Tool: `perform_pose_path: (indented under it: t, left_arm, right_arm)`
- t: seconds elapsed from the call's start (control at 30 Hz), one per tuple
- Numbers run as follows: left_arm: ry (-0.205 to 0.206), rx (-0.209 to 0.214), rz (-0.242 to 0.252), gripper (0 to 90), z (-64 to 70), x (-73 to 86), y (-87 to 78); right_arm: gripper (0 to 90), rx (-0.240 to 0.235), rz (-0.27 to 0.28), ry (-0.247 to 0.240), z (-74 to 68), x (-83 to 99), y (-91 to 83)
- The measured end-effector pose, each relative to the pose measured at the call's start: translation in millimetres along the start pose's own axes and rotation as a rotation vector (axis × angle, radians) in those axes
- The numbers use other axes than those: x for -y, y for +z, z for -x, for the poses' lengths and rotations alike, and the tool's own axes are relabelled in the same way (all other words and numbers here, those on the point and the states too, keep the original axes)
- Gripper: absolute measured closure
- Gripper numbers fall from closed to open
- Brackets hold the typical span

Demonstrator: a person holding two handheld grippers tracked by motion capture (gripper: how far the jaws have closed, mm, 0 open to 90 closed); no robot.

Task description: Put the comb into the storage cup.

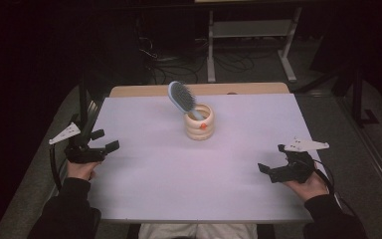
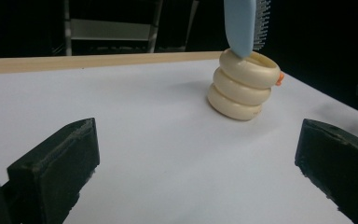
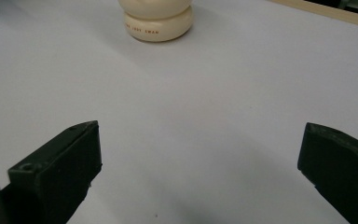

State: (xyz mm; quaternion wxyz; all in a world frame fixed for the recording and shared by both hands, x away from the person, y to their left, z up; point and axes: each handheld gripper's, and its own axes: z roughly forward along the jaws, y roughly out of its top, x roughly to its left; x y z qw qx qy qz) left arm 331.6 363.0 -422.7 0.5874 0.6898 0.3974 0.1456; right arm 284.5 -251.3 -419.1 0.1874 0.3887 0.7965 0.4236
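Sleeves: black long sleeves [image 1: 68, 209] to the wrists.
Grippers: black two-jaw left gripper [image 1: 104, 140] and right gripper [image 1: 271, 160], grey three-cornered top plates, black cables.

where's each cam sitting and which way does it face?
High view: above the person's side, looking forward and down at the table; forearms, left gripper and right gripper show.
Left gripper view: low over the table, facing the holder and hairbrush; own open jaws.
Right gripper view: low, aimed at the holder's base; own open jaws.
All share the holder.
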Motion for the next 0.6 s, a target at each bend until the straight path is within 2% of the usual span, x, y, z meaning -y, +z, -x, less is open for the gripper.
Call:
perform_pose_path:
  t: [0.23, 0.37, 0.47, 0.6]
  left_arm:
    - [0.041, -0.03, 0.002, 0.0, 1.5, 4.3, -7.9]
    - [0.044, -0.044, -0.01, 0.0, 0.9, 7.8, -13.3]
    - [0.029, -0.052, -0.022, 0.0, 1.1, 10.1, -17.3]
    - [0.045, -0.062, -0.035, 0.0, 2.0, 11.7, -20.8]
  right_arm:
    - [0.0, 0.002, -0.002, -0.003, -0.1, 0.2, -0.2]
    - [0.0, 0.002, 0.001, -0.001, 0.2, 0.4, -1.5]
    - [0.0, 0.002, 0.001, -0.002, 0.5, 0.6, -1.5]
    - [0.0, 0.002, -0.002, -0.002, 0.1, 0.6, -0.8]
